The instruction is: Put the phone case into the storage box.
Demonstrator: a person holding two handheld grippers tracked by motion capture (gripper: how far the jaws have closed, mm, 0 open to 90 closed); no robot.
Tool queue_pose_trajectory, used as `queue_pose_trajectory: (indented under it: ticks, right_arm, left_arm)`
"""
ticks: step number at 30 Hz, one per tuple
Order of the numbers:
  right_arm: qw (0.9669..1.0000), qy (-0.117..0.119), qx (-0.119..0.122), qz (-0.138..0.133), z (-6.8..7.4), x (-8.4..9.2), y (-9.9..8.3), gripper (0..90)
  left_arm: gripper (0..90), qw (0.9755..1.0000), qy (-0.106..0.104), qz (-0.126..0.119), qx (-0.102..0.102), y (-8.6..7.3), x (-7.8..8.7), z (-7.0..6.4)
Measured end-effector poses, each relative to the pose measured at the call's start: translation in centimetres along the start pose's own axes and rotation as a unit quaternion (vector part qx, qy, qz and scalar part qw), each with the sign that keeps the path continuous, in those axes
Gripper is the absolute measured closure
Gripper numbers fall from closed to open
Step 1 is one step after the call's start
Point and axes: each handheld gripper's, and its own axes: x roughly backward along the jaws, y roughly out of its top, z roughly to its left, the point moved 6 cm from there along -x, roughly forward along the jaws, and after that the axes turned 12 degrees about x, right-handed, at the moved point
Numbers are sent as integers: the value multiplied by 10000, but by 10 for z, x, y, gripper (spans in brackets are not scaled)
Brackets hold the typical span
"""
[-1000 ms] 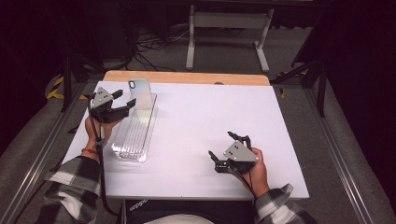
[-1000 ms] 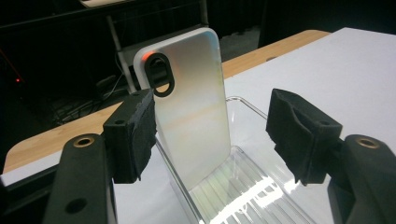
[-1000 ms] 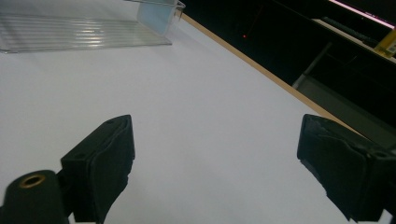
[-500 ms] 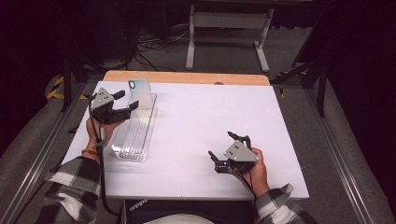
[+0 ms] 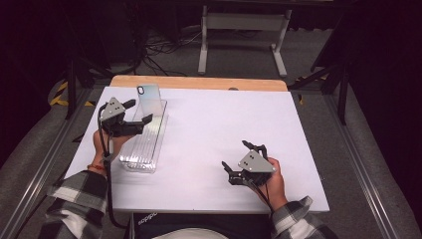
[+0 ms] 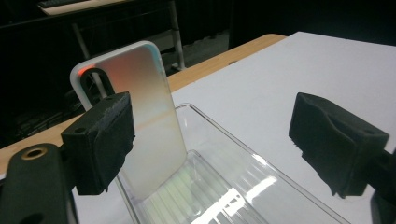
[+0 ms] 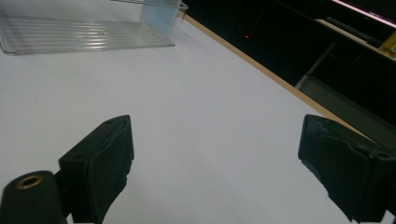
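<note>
Black pads of the left gripper (image 6: pixel 212 147) have just been opening and now stand wide, holding nothing. Beyond them, a clear plastic tray (image 6: pixel 261 186) holds an iridescent phone case (image 6: pixel 144 126) leaning upright at its far end. A nudge could topple it. The right gripper (image 5: pixel 242 164) rests open.

the left hand-held gripper (image 6: pixel 210 140) hides the phone case's (image 6: pixel 140 121) lower left corner behind one pad, whether touching cannot be told; the clear tray (image 6: pixel 243 186) runs off the bottom edge, its far end cropped in the right gripper view.
</note>
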Motion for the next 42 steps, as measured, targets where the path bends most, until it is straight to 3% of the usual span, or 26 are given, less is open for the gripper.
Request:
queue_pose_trajectory:
  ticks: [8,14,21,30,42]
  right_arm:
    - [10000,-24,-59,-11,-1,1,0,107]
    - [10000,-8,-82,-14,-1,0,0,103]
    - [10000,34,-61,10,0,-1,-1,106]
    - [10000,47,-82,19,1,-2,0,123]
    - [9999,74,-86,-49,1,0,1,109]
  left_arm:
    - [142,9997,-168,-54,-168,0,7,-17]
    - [138,9996,-99,-69,-239,0,9,-21]
    - [84,9994,-250,-75,-223,0,8,-24]
    - [48,9987,-278,-42,-429,0,13,-31]
    - [64,9974,-451,-295,-487,4,27,-43]
